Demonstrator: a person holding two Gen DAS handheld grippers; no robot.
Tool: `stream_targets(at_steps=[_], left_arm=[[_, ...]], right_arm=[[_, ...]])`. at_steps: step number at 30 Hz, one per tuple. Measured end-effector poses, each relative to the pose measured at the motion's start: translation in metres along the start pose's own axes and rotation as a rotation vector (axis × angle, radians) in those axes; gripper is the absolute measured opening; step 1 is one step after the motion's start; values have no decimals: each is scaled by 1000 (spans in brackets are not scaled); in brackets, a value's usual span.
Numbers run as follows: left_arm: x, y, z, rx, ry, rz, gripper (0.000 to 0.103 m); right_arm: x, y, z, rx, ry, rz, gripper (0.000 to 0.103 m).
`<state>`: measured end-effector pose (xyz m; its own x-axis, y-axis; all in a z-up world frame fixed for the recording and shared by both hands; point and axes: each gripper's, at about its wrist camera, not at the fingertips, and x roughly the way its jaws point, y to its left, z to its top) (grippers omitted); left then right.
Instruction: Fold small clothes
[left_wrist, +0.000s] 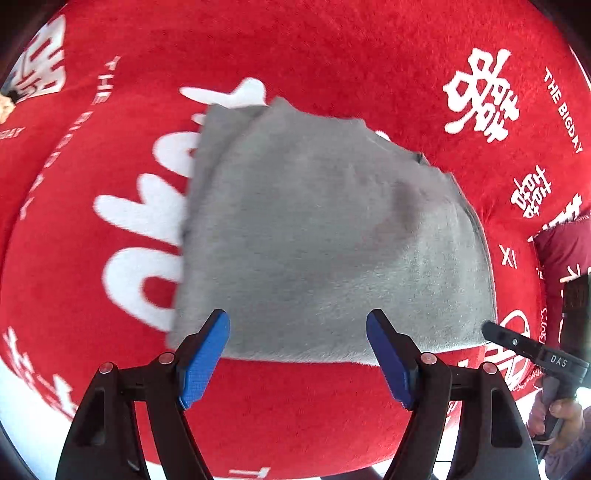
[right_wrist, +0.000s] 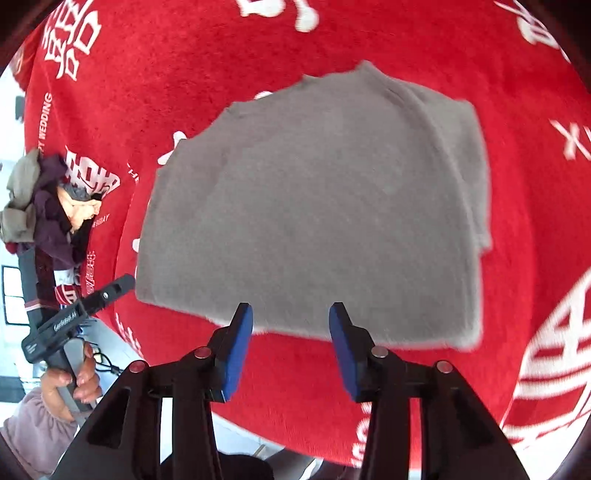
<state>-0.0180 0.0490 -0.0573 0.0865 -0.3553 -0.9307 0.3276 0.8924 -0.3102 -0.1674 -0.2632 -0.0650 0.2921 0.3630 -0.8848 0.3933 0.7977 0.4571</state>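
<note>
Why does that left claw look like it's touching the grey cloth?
Cannot tell. In the left wrist view the open left gripper overlaps the grey cloth's near edge; no contact or gap shows.

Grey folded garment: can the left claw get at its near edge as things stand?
Probably yes. The left claw is open, empty and aimed at the near edge of the grey garment, which lies flat on the red cloth with nothing between them.
</note>
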Motion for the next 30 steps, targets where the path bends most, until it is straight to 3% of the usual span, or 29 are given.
stream_targets(at_steps=[4,8,11,17,25,30], left_arm=[[31,16,-1,-17,60,99,77],[26,28,-4,-27,65,61,77],[26,26,-6,-15,87,72,77],[31,19,-4,-24,101,110,78],[16,25,-4,-138,115,87,78],[9,25,-9,-195,124,121,78]], right_arm=[[17,1,13,-14,15,-21,47],[26,-29,9,36,65,-67,46],[23,-44,3,73,52,-14,46],[25,-41,0,41,68,-39,46],[22,-44,-3,39,91,-24,46],[24,-43,2,42,123,-30,47]])
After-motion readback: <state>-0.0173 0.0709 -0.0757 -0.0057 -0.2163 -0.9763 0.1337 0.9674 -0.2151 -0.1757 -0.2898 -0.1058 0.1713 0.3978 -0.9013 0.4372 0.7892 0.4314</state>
